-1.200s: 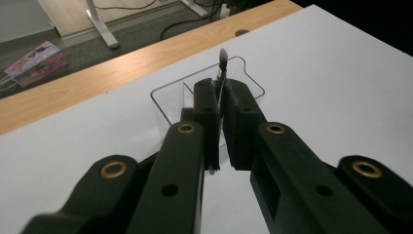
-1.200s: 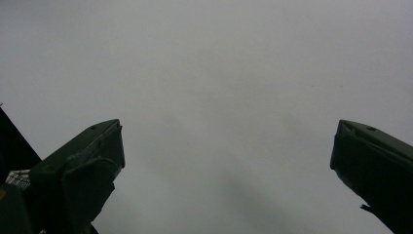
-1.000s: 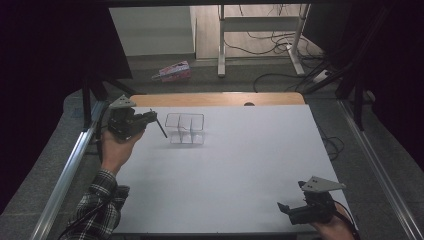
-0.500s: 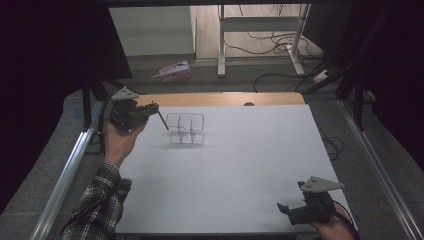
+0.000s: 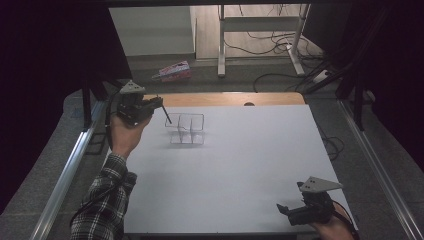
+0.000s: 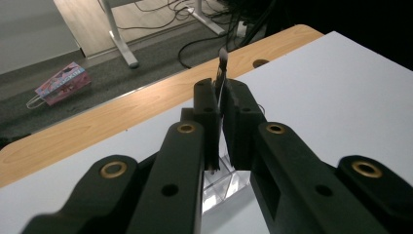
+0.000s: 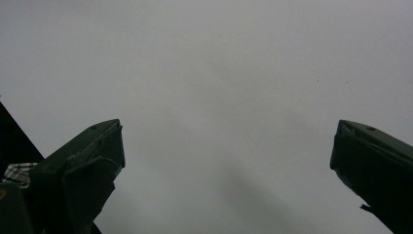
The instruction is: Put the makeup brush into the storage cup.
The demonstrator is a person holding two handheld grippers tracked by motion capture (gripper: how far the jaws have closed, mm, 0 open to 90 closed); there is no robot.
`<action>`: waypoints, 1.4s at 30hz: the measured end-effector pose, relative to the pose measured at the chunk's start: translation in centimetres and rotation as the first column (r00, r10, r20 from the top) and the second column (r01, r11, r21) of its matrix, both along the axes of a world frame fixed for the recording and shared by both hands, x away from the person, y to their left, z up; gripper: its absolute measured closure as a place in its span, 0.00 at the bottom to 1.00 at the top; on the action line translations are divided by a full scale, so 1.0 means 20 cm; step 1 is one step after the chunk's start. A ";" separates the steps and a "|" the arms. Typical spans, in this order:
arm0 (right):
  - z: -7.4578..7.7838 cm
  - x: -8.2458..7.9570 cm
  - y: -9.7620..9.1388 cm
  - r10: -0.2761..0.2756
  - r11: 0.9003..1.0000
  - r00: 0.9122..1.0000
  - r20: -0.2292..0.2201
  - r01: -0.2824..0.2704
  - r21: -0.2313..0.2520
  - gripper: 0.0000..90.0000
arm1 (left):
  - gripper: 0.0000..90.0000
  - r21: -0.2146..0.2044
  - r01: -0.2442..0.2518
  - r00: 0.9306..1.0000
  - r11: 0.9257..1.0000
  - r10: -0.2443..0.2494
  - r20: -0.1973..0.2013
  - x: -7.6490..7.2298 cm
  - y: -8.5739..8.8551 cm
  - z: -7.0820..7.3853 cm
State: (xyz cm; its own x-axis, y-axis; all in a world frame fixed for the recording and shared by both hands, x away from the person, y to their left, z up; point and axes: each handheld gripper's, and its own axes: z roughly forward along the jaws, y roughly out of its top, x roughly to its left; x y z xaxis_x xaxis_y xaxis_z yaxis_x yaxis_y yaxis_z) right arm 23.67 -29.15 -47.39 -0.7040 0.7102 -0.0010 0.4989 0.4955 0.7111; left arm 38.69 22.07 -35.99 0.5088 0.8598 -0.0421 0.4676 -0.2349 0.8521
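Pinching a thin dark stick (image 5: 166,115) between its jaws, the left gripper (image 5: 159,103) hangs just left of the clear plastic box (image 5: 187,129), and the hold looks made for a drop into one of the box's compartments. In the high view the stick slants down and toward the box, its lower tip just off the box's near-left corner and apparently above the rim, though I can't tell whether it touches. In the left gripper view the jaws are pressed tight on the stick (image 6: 221,73), whose pale tip pokes out past the pads, with the box (image 6: 219,183) glinting below them. So the thing is carried, not yet set down.

The left hand (image 5: 125,135) comes up from a checked sleeve (image 5: 102,200), forearm raised off the white table (image 5: 250,170), wrist cocked so the gripper points toward the box, roughly level.

Well to the right of the box, at the table's near-right corner, the right gripper (image 5: 285,210) sits low with its jaws spread wide (image 7: 226,161) and only bare white surface between them. My read: it's parked, out of the way, leaving the left hand to do the placing.
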 end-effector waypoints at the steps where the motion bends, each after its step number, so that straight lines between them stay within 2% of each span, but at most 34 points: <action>1: 0.00 0.00 0.00 0.000 1.000 1.000 0.000 0.000 0.000 0.00 | 0.95 -0.001 -0.002 1.000 1.000 0.002 0.000 0.01 0.00 0.00; 17: 0.00 0.00 0.00 0.006 1.000 1.000 -0.003 -0.007 -0.005 0.00 | 0.95 0.006 -0.011 1.000 1.000 0.011 -0.020 0.09 -0.07 -0.10; 42: 0.00 0.00 0.01 0.018 1.000 1.000 -0.006 -0.018 -0.015 0.00 | 0.95 -0.006 -0.021 0.998 1.000 0.020 -0.064 0.13 -0.10 -0.26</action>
State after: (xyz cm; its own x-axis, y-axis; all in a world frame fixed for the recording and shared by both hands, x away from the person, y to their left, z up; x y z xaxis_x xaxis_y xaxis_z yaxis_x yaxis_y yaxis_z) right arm 23.70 -28.99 -47.48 -0.7169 0.6971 -0.0075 0.4938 0.5153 0.7004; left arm 41.22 20.06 -41.15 0.4871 0.8697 -0.0797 0.5258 -0.2191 0.8219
